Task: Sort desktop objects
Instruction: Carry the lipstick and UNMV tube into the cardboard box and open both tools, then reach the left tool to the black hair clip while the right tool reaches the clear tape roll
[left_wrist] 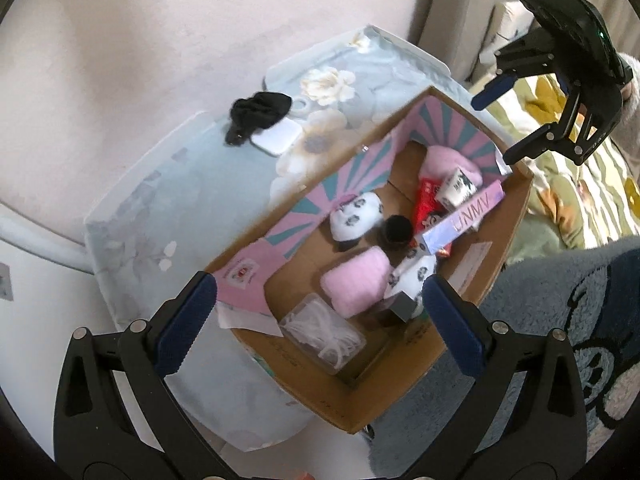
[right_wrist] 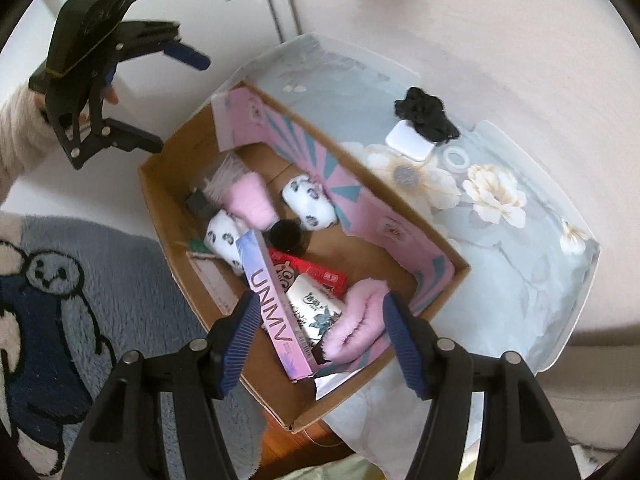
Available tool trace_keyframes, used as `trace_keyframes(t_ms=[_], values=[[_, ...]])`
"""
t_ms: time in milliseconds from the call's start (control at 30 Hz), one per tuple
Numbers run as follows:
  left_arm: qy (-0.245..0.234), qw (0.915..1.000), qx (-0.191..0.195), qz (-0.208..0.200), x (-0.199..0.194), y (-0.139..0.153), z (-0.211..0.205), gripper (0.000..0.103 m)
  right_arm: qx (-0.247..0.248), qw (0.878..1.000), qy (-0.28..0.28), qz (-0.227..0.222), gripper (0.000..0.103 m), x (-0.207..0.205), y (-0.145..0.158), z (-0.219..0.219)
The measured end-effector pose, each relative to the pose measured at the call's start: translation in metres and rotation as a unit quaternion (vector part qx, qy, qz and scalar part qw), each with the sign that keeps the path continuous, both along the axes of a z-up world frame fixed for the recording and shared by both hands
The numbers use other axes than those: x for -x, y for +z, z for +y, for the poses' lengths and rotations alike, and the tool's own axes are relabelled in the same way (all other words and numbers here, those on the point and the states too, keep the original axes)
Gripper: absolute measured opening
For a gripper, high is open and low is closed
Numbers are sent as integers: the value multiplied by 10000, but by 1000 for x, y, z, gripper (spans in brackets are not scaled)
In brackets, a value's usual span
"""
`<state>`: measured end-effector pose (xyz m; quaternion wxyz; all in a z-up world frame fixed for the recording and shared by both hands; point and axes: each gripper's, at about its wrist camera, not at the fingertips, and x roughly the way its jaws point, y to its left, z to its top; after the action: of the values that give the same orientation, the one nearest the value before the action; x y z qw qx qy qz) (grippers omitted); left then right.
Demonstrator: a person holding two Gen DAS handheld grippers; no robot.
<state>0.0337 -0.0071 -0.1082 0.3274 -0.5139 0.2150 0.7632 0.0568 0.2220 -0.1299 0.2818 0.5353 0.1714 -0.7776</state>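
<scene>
A cardboard box (left_wrist: 404, 392) (right_wrist: 168, 220) stands on the floral-covered table (left_wrist: 160, 208) (right_wrist: 512, 280). It holds pink fluffy items (left_wrist: 356, 280) (right_wrist: 356, 320), panda-print socks (left_wrist: 356, 216) (right_wrist: 308, 200), a purple UNMV box (left_wrist: 464, 216) (right_wrist: 272, 304), a red packet (left_wrist: 428, 200) (right_wrist: 316, 272), a black jar (left_wrist: 396, 230) (right_wrist: 286, 234) and a clear packet (left_wrist: 324, 334). My left gripper (left_wrist: 320, 324) (right_wrist: 176, 100) is open above the box's near end. My right gripper (right_wrist: 320, 344) (left_wrist: 496, 120) is open above the other end. Both are empty. On the table lie a black cloth (left_wrist: 258, 114) (right_wrist: 426, 116), a white case (left_wrist: 278, 136) (right_wrist: 408, 140) and a clear ring (right_wrist: 456, 158).
A grey-blue bear rug (left_wrist: 580, 340) (right_wrist: 60, 300) lies on the floor beside the table. A bed with a patterned cover (left_wrist: 572, 184) is behind the box. A wall runs along the table's far side.
</scene>
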Motion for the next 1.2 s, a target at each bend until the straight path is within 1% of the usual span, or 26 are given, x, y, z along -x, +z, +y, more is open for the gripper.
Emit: trace_keyframes(t_ms=[133,200,333,433,500,600,700,767,900,967,1033,1100,1200], values=[[188,9995,-218,93,11,11,-6,103,106,9997,-196,65,59,4,8,7],[304,9991,-262,162,17,15,-6,103,148,9993,-313,145,59,7,13,11],[499,9975,-433,253,39,28,-2,103,309,9980,-506,234,59,16,24,19],[573,9968,-469,306,57,34,6,103,443,9964,-669,275,59,27,32,27],[574,9966,-483,352,70,37,13,103,529,9953,-763,292,59,37,37,32],[566,9964,-467,420,92,37,29,103,487,9941,-887,389,59,53,41,37],[425,9969,-608,259,115,32,47,103,427,9942,-909,385,59,73,42,42],[349,9976,-550,240,127,25,63,103,343,9948,-885,357,59,87,40,45],[216,9992,-294,187,153,-4,91,103,96,9960,-753,478,59,120,26,53],[191,9997,-158,79,171,-26,105,102,49,9963,-733,457,59,140,9,57],[215,9998,-53,-1,185,-47,116,102,71,9972,-669,334,59,160,-13,59],[225,9997,37,-17,196,-65,125,102,34,9977,-604,290,59,176,-33,57],[264,9995,189,-19,205,-83,131,101,-3,9985,-461,291,59,190,-56,52]])
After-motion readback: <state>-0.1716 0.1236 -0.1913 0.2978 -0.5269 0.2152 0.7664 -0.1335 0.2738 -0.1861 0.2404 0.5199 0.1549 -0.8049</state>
